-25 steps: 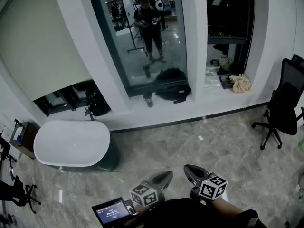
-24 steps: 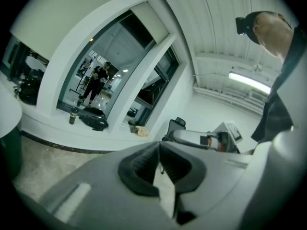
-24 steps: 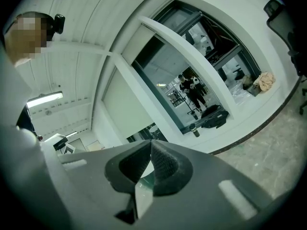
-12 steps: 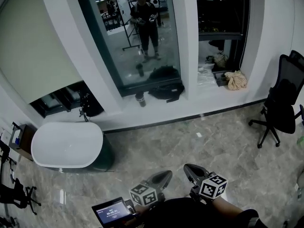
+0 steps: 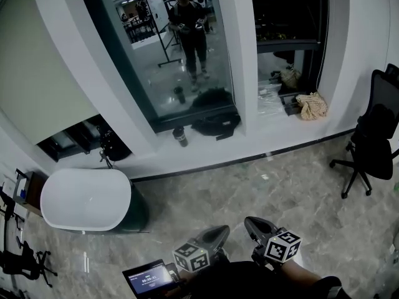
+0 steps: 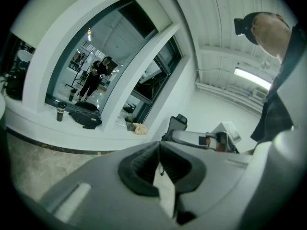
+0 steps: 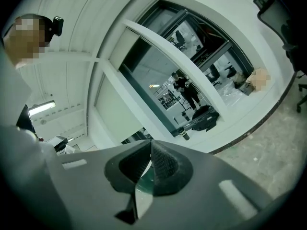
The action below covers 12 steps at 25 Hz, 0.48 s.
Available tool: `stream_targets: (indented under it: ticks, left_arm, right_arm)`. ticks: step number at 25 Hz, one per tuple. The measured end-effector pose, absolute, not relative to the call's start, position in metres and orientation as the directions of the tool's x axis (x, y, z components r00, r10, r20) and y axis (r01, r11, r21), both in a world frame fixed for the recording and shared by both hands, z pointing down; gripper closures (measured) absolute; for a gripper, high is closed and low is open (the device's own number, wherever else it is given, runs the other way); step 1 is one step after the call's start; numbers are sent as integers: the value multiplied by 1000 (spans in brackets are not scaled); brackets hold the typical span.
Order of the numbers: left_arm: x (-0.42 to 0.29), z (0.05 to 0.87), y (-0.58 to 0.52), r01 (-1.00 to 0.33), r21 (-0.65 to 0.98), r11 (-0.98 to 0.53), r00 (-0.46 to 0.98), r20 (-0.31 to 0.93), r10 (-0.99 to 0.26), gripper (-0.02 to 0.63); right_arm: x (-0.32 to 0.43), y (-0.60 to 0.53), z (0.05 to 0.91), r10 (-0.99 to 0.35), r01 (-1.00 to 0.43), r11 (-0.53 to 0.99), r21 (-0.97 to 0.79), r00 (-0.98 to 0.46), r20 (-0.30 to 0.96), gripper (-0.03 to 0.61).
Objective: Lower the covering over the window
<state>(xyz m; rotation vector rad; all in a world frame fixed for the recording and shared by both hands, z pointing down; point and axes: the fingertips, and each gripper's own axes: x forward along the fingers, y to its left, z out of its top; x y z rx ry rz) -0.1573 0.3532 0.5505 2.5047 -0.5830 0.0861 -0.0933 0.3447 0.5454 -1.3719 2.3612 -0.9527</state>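
**Both tools shut and empty, well away from the window blind**

Low at the bottom edge of the head view: left gripper (image 5: 222, 230) and right gripper (image 5: 248, 219), side by side, both pointing toward the window wall. In the left gripper view, pads pressed together with nothing between them. Same in the right gripper view: closed and empty. Between the grippers and the wall, a wide stretch of marble floor (image 5: 262, 179).

Task's thing: beige roller blind (image 5: 37, 73) on the left window, at the upper left of the head view. Drawn most of the way down, with a dark strip of glass (image 5: 78, 139) bare under its lower edge. Well apart from both grippers.

Middle window (image 5: 168, 73) uncovered, with the reflection of a person (image 5: 190, 23) in it. On the white sill (image 5: 280, 132) before it, a dark cup (image 5: 181, 136) and near it a black bag (image 5: 215, 124). Further right on the same sill, a beige bundle of cloth (image 5: 312, 106). On the floor under the blind, a white oval bathtub (image 5: 87, 198). At the right edge, a black office chair (image 5: 374, 142). Just beside the left gripper, a small lit screen (image 5: 148, 279).
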Motion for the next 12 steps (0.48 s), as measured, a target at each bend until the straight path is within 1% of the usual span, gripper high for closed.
stream_targets:
  ticks: [7,12]
  left_arm:
    - [-151,553,222,-363,527,-768,930,151,-336,612]
    - [-156,538,135,-321,507,-800,946,127,-299,612]
  right_arm:
    - [-82,224,545,-886,-728,288,-622,-448,115,571]
    - [-90,134,525,-904,-745,295,-598,-420,77,571]
